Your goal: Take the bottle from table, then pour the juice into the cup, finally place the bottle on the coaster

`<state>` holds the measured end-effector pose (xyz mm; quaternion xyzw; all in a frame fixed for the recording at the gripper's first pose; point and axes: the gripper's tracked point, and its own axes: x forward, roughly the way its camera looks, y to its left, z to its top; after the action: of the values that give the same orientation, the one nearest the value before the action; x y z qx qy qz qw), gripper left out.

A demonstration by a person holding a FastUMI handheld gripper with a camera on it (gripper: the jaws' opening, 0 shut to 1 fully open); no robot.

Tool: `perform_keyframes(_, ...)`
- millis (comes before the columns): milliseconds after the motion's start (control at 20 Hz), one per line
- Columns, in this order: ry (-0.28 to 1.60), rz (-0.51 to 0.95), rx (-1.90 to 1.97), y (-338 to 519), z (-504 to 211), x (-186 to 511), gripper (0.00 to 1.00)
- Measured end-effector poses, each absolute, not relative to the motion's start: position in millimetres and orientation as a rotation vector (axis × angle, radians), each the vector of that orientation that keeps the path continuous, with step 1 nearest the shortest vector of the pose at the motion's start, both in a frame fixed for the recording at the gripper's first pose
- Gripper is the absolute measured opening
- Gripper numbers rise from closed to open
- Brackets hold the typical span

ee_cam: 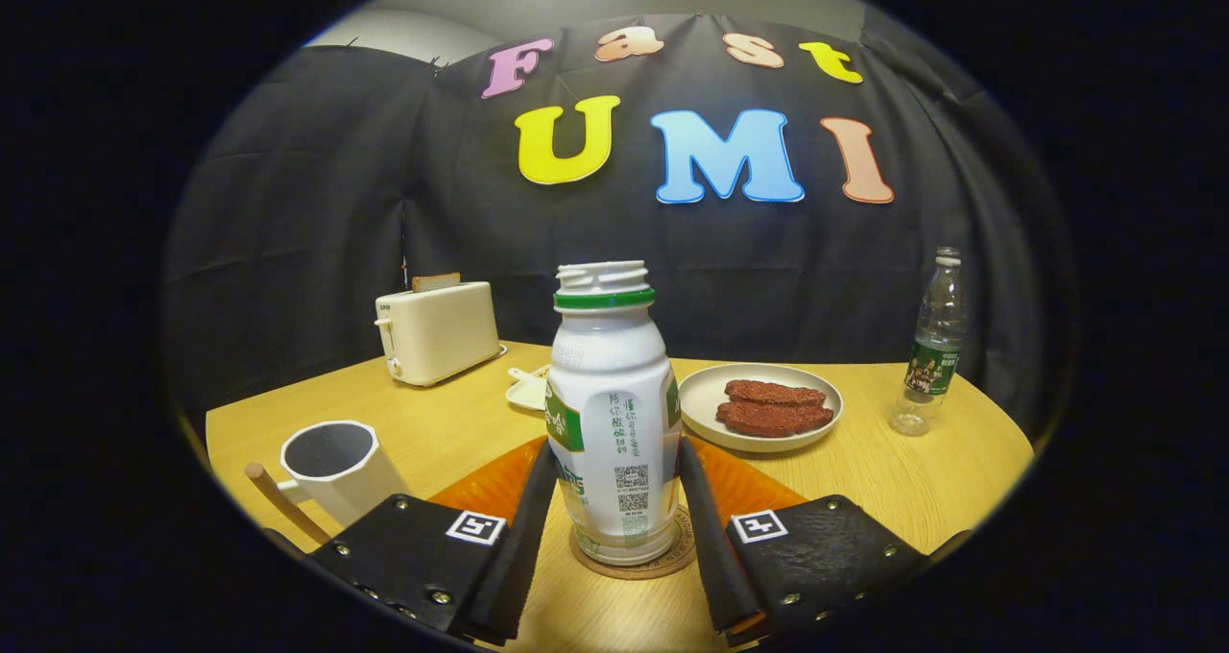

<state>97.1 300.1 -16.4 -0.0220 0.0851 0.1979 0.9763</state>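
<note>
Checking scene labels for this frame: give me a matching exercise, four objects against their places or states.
Things:
1. white uncapped juice bottle
2. white octagonal cup
3. cream toaster
4. clear plastic water bottle

Places:
A. holds a slice of toast
B. stands on the round coaster, between the gripper fingers
C. beyond the plate of brown patties, capped
D. beside the left finger

Pairs: 1-B, 2-D, 3-A, 4-C

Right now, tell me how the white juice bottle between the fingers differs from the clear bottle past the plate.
The juice bottle is opaque white with a wide, uncapped mouth; the clear bottle is see-through, slim and capped. The juice bottle stands on a round coaster between the gripper fingers, which flank its sides; the clear bottle stands alone on the bare table, beyond the plate. Both are upright with green on their labels.
</note>
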Motion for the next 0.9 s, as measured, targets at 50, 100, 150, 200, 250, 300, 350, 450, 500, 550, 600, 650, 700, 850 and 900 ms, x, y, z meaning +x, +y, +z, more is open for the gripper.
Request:
perform_keyframes(50, 0.169, 0.401, -0.038, 299.6, -15.7, 97.4, 0.71)
perform_keyframes(100, 0.164, 0.404, -0.037, 300.0, -16.2, 96.1, 0.71)
perform_keyframes(150, 0.16, 0.406, -0.036, 299.4, -15.8, 96.1, 0.74)
perform_keyframes(200, 0.159, 0.404, -0.026, 298.6, -15.7, 95.2, 0.74)
perform_keyframes(250, 0.159, 0.404, -0.023, 298.4, -15.7, 95.4, 0.75)
perform_keyframes(300, 0.158, 0.405, -0.025, 298.8, -16.2, 94.5, 0.75)
perform_keyframes(350, 0.159, 0.405, -0.029, 298.9, -15.6, 95.2, 0.76)
perform_keyframes(450, 0.161, 0.403, -0.023, 298.4, -15.5, 94.9, 0.76)
perform_keyframes(500, 0.159, 0.407, -0.025, 300.0, -15.9, 93.5, 0.77)
perform_keyframes(550, 0.16, 0.408, -0.028, 300.1, -15.7, 93.9, 0.78)
perform_keyframes(600, 0.16, 0.411, -0.028, 300.7, -15.6, 92.9, 0.78)
perform_keyframes(650, 0.158, 0.416, -0.026, 301.6, -13.5, 91.3, 0.78)
perform_keyframes(700, 0.143, 0.417, -0.026, 302.8, -9.6, 90.6, 0.8)
perform_keyframes(850, 0.063, 0.405, -0.05, 301.0, 16.7, 86.7, 0.95)
perform_keyframes(900, 0.041, 0.395, -0.069, 299.7, 25.4, 83.2, 0.96)
